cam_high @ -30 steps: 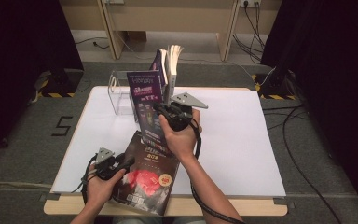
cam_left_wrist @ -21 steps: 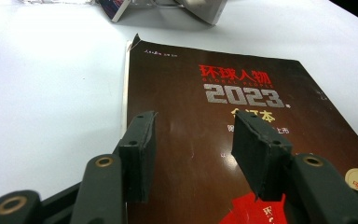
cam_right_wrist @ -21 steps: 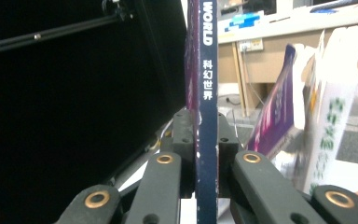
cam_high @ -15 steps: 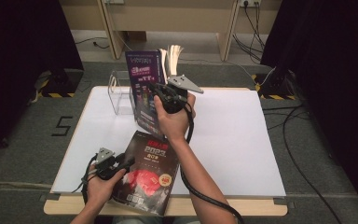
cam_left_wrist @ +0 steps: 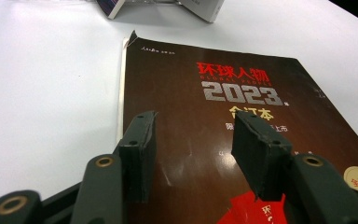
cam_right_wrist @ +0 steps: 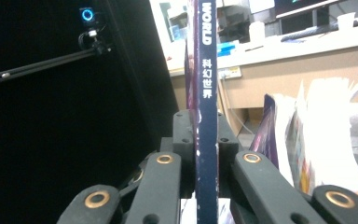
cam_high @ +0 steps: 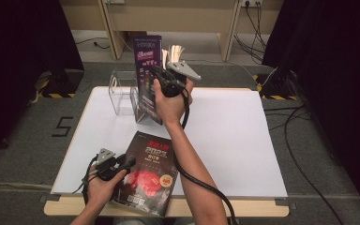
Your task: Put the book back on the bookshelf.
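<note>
While the right gripper (cam_high: pixel 161 77) stays clamped on the upright purple magazine's (cam_high: pixel 147 70) spine, it has carried it up and away toward the clear rack (cam_high: pixel 122 96) since a second ago. Next, I judge, comes lowering it into a slot. Jaws open and empty, the left gripper (cam_left_wrist: pixel 193 140) hovers over the dark magazine (cam_high: pixel 145 176) lying on the table (cam_high: pixel 243 136).

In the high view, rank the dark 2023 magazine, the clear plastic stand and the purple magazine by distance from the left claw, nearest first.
1. Dark 2023 magazine: flat on the table's near edge, right beside the left claw.
2. Clear plastic stand: at the table's far left.
3. Purple magazine: held upright above the table's far edge, clamped in the right claw.
</note>
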Demonstrator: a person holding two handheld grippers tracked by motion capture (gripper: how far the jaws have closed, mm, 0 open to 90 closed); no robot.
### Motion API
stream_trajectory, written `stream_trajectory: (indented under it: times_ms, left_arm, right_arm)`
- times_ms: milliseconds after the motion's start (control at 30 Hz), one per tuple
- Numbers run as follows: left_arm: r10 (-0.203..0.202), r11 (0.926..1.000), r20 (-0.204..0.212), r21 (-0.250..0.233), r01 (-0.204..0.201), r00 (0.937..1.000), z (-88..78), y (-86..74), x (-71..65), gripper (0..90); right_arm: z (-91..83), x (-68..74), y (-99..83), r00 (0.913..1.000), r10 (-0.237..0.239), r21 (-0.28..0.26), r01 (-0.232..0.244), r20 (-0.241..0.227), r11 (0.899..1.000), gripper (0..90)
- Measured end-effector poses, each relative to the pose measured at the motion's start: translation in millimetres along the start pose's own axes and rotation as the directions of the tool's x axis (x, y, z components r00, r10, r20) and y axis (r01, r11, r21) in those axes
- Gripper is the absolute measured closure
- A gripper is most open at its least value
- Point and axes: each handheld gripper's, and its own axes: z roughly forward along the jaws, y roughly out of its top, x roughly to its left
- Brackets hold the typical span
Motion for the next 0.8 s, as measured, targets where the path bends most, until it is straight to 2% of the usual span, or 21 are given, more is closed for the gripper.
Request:
stream_trajectory:
  times_ms: [233, 333, 633, 800]
  left_arm:
    - [0.005, 1.0, 0.01, 0.001, -0.005, 0.9999, 0.2, -0.3, -1.1, 49.0]
    - [0.007, 1.0, 0.011, -0.001, -0.006, 0.9999, -0.2, 0.1, -0.9, 49.0]
    - [0.002, 1.0, 0.012, -0.002, -0.002, 0.9999, -0.5, 0.1, 1.5, 49.0]
    - [0.0, 1.0, 0.015, -0.001, 0.0, 0.9999, 0.1, -0.2, 1.4, 48.9]
  right_arm:
    - [20.2, -3.7, -1.0, 0.9996, 0.021, -0.015, -0.021, 0.021, 1.0, 84.2]
    - [29.5, -3.0, -4.6, 0.999, 0.004, -0.013, -0.003, 0.043, 1.0, 84.1]
    - [53.0, -8.0, -19.7, 0.9958, 0.002, -0.011, -0.001, 0.091, 1.0, 84.1]
    - [64.4, -9.4, -30.6, 0.9931, -0.005, 0.016, 0.004, 0.117, 1.0, 84.0]
